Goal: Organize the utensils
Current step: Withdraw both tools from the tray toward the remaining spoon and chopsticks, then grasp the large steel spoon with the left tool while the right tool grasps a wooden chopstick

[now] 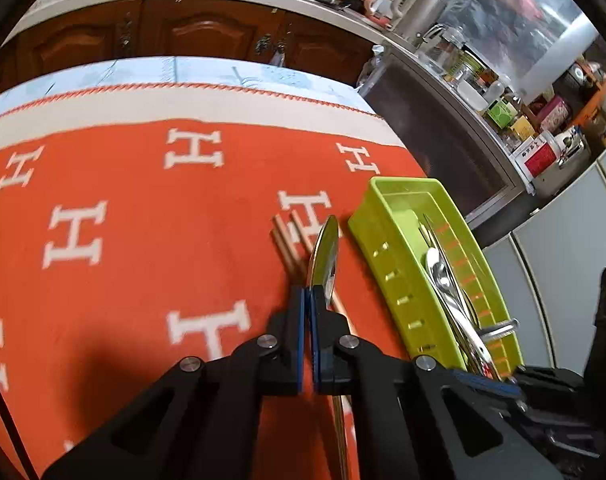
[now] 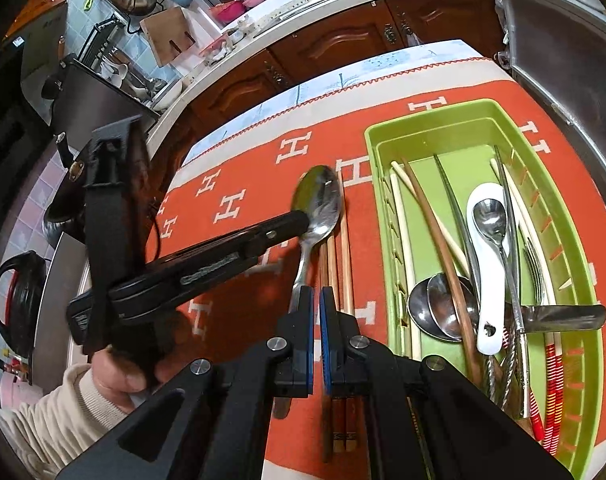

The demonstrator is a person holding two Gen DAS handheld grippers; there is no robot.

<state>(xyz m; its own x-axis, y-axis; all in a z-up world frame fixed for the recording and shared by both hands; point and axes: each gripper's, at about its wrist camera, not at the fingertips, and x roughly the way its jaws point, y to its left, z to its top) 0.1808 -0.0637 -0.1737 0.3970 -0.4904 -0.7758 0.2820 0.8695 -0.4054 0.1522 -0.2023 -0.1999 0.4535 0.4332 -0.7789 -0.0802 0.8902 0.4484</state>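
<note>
A metal spoon [image 1: 323, 254] stands edge-on between the blue pads of my left gripper [image 1: 307, 293], which is shut on it near the bowl. The right wrist view shows the same gripper [image 2: 301, 222] from the side, clamped at the spoon [image 2: 319, 200] where bowl meets handle. Wooden chopsticks [image 2: 340, 264] lie on the orange cloth just right of the spoon, also seen as chopsticks [image 1: 287, 250] in the left view. My right gripper [image 2: 317, 294] hovers over the spoon's handle end and the chopsticks, shut with nothing between its pads. The green tray [image 2: 373, 152] holds several utensils.
The tray [image 1: 367, 216] sits at the table's right side, close to a grey appliance front [image 1: 443, 140]. A person's hand [image 2: 119, 376] in a cream sleeve holds the left gripper's handle. Brown cabinets and a cluttered counter [image 2: 263, 20] lie beyond the table's far edge.
</note>
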